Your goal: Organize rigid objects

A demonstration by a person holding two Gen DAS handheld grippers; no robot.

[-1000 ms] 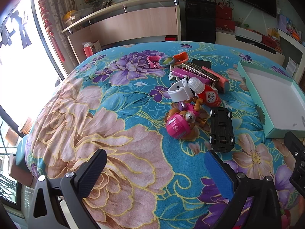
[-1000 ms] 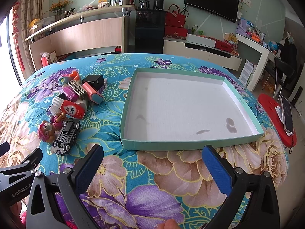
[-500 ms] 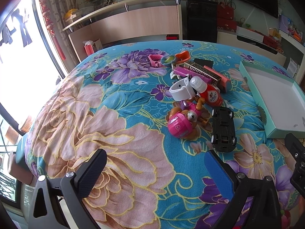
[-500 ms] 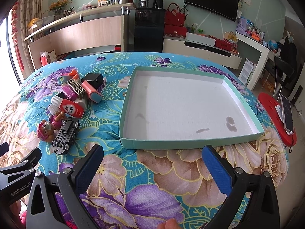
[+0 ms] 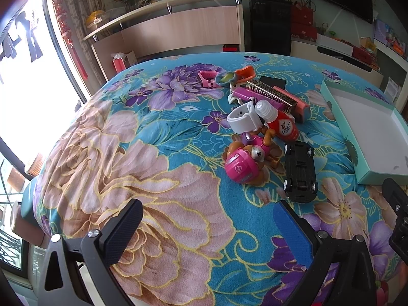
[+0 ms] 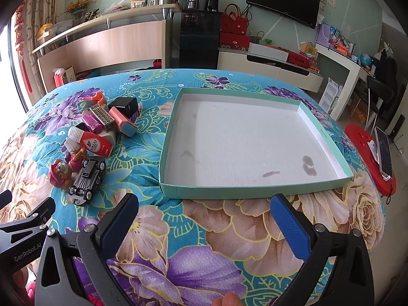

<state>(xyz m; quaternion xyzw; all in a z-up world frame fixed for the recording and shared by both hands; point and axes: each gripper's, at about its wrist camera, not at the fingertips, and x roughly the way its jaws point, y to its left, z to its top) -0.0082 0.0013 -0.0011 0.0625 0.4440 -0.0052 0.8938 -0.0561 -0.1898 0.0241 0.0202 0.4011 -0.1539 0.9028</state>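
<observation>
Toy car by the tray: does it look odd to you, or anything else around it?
Yes. The black toy car lies upside down, chassis and wheels up, beside the pink pup figure. The teal tray holds no objects, but shows a few dark stains on its white floor.

On the bed (image 6: 229,229), the shallow tray (image 6: 255,191) lies to the right and a cluster of small things to its left, apart from it. Nearest in the cluster is the toy car (image 6: 88,177), with the pup figure (image 6: 60,173) touching its left side. Behind them lies the bottle (image 6: 95,145), on its side beside the wristband (image 5: 241,119). Farther back sit the harmonica (image 6: 102,114) and a box (image 6: 126,105).
</observation>
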